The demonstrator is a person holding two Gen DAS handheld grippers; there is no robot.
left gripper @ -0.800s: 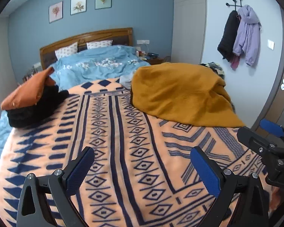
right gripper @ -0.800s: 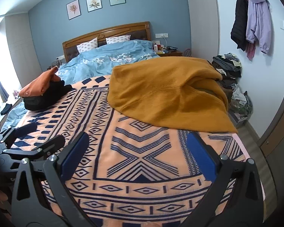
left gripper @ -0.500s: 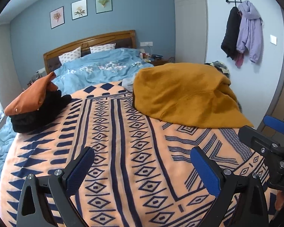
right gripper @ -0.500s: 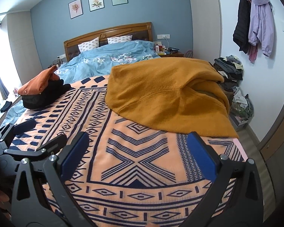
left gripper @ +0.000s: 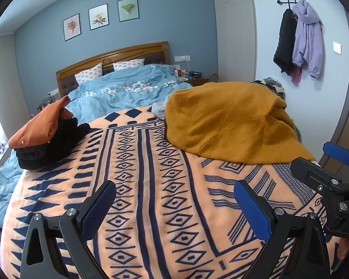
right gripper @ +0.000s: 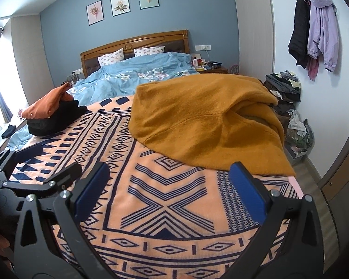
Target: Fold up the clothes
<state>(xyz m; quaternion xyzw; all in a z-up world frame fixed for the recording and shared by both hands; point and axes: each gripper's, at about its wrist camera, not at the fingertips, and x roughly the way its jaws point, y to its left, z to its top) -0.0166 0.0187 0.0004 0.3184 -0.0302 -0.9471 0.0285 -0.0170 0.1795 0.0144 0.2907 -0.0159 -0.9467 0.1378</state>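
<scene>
A mustard-yellow garment (left gripper: 230, 121) (right gripper: 204, 116) lies heaped and unfolded on the far right of the patterned blanket. At the left edge sits a stack of folded clothes, an orange piece (left gripper: 39, 125) (right gripper: 46, 103) on top of black ones (left gripper: 51, 148). My left gripper (left gripper: 174, 200) is open above the near part of the blanket, nothing between its blue pads. My right gripper (right gripper: 169, 183) is open too, a little short of the yellow garment's near hem. Each gripper shows at the edge of the other's view.
An orange and navy patterned blanket (left gripper: 139, 186) (right gripper: 169, 200) covers the foot of the bed; a rumpled blue duvet (left gripper: 128, 90) lies behind it. A pile of clothes (right gripper: 283, 88) sits on the floor at the right. Jackets (right gripper: 314, 25) hang on wall hooks.
Both grippers have tilted up and drawn back slightly, so the yellow garment and the stack sit lower in view. The jaws stay wide open.
</scene>
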